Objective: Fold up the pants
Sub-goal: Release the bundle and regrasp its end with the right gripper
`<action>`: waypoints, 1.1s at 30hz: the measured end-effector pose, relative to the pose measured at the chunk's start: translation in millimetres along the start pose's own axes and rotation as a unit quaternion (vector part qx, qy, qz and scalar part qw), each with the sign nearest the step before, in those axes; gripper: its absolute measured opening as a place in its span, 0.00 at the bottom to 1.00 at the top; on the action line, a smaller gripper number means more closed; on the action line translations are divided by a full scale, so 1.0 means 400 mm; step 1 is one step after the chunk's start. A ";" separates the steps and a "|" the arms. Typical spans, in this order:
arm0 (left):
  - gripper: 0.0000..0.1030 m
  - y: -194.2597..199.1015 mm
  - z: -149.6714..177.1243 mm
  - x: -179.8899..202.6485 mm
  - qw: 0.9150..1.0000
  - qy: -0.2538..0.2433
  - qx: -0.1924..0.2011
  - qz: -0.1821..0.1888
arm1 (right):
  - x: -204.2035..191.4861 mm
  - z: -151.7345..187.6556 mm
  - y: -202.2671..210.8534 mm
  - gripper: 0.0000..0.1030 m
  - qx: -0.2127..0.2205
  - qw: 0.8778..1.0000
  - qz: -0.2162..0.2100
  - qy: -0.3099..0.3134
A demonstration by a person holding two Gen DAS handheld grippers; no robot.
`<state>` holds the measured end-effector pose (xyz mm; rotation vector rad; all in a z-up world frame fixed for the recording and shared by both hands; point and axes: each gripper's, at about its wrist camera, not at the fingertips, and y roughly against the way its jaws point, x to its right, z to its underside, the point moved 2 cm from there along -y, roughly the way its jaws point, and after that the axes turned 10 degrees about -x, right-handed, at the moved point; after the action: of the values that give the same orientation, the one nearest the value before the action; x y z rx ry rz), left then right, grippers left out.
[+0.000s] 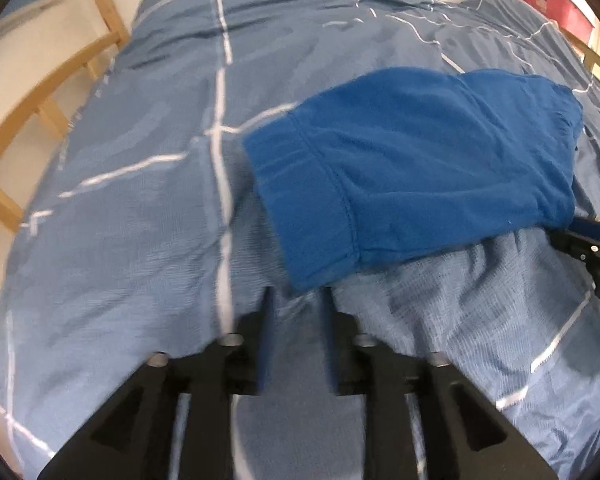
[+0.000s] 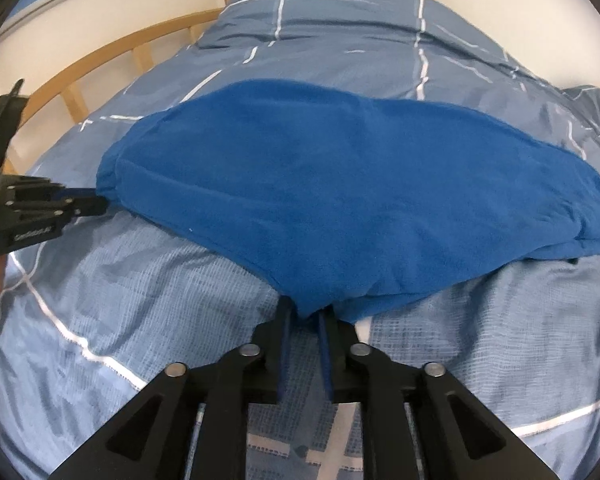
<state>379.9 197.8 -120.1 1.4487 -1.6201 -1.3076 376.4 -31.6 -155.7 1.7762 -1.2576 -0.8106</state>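
On the bed [image 2: 100,320], blue pants [image 2: 339,192] lying folded over, right hand-held gripper [image 2: 305,314] pinching the near edge, left hand-held gripper [image 1: 298,292] spread apart just short of the waistband corner; mid-fold by the look of it, next probably closing left and carrying both corners across.

Blue pants [image 2: 339,200] on checked bed [image 2: 100,300]

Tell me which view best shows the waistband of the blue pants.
The left wrist view: the waistband of the blue pants lies in plain sight, seam visible, just beyond the left claw. The right wrist view shows only smooth cloth, its near edge between the right claw fingers.
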 end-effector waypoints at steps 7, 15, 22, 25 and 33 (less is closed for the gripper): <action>0.55 0.171 0.049 0.065 0.998 0.005 0.058 -0.027 | 0.030 0.019 0.114 0.42 0.051 0.999 0.016 -0.004; 0.59 0.278 0.024 0.213 0.992 0.001 0.125 -0.014 | 0.162 0.050 0.278 0.51 0.118 0.992 0.025 -0.025; 0.61 0.276 -0.051 0.381 0.989 -0.009 0.150 0.013 | 0.338 0.078 0.348 0.51 0.153 0.983 0.081 -0.055; 0.61 0.270 -0.094 0.461 0.987 -0.019 0.159 0.022 | 0.434 0.082 0.366 0.51 0.165 0.978 0.098 -0.080; 0.62 0.239 -0.228 0.644 0.983 -0.046 0.173 0.031 | 0.698 0.076 0.366 0.51 0.172 0.965 0.110 -0.165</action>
<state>367.6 -81.6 -45.6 1.5378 -2.0147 -1.1099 370.3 -332.2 -56.8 1.7670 -1.8776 -0.8176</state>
